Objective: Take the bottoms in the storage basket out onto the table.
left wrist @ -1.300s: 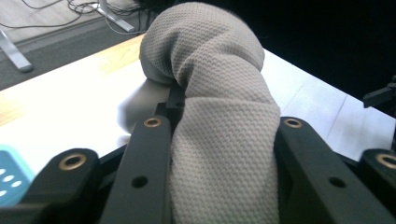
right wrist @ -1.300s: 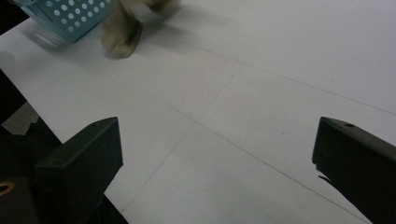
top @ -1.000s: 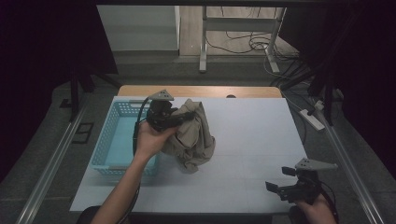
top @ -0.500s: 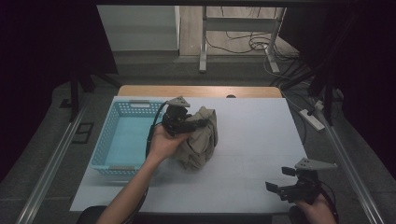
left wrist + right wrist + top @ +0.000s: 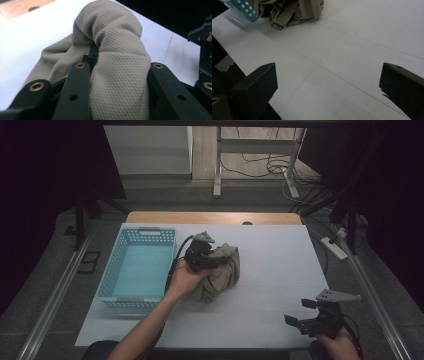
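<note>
A: Nearest the camera in the high view, at the lower right of the frame, sits the right gripper [image 5: 301,319], a black two-jaw tool with a grey three-cornered plate on top, held in a hand at the table's near edge. Its jaws stand wide apart with nothing between them.

B: The right gripper view adds detail there: two blunt black jaw tips at the lower corners, and between them bare white table surface [image 5: 352,50], smooth and matte, crossed by faint straight seams.

A: Farther in, at the middle of the high view, the left gripper [image 5: 212,261] is clamped on the crumpled beige knitted cloth [image 5: 224,275], which lies bunched on the table just right of the basket. The person's hand [image 5: 186,279] wraps the gripper body, and a black cable loops from it.

B: The left gripper view shows what the high one cannot: the cloth's fine waffle-like weave [image 5: 117,75], rolled into a thick soft fold squeezed between the two black jaws with their brass-coloured rivets. Upper left, a strip of wooden edge.

A: Left of the cloth stands the light blue perforated plastic basket [image 5: 112,280], rectangular, with handle slots. Whether cloth and basket touch cannot be told from above.

B: In the right gripper view, upper left, a corner of that basket [image 5: 245,8] sits just beside the cloth's folds [image 5: 287,11].
</note>
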`<move>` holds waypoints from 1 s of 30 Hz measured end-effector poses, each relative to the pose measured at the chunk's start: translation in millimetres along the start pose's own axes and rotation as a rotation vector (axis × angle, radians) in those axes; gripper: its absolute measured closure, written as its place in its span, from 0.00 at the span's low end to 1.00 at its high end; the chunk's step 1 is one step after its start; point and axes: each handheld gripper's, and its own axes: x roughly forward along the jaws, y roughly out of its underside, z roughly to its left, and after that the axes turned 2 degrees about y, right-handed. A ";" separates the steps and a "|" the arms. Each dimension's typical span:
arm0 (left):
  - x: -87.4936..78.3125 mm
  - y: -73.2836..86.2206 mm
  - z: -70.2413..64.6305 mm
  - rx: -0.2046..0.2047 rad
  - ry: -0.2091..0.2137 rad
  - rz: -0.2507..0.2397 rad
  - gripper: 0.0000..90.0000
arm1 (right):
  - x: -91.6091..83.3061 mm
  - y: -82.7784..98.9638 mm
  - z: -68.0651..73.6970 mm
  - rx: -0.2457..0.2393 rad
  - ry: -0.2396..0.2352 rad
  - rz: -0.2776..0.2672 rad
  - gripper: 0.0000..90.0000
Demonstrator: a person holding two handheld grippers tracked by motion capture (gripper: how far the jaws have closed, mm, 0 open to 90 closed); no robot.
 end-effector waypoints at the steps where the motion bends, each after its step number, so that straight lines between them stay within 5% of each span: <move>1: 3.1 1.3 0.2 0.005 -0.003 0.005 0.76 | 0.0 0.0 -0.1 0.001 -0.001 0.000 0.02; 16: 40.2 23.2 10.4 -0.022 -0.006 0.104 0.71 | -0.9 0.3 -0.9 0.007 -0.014 -0.006 0.02; 30: 72.0 46.8 16.9 -0.001 -0.012 0.206 0.60 | -1.7 0.5 -1.8 0.010 -0.021 -0.014 0.02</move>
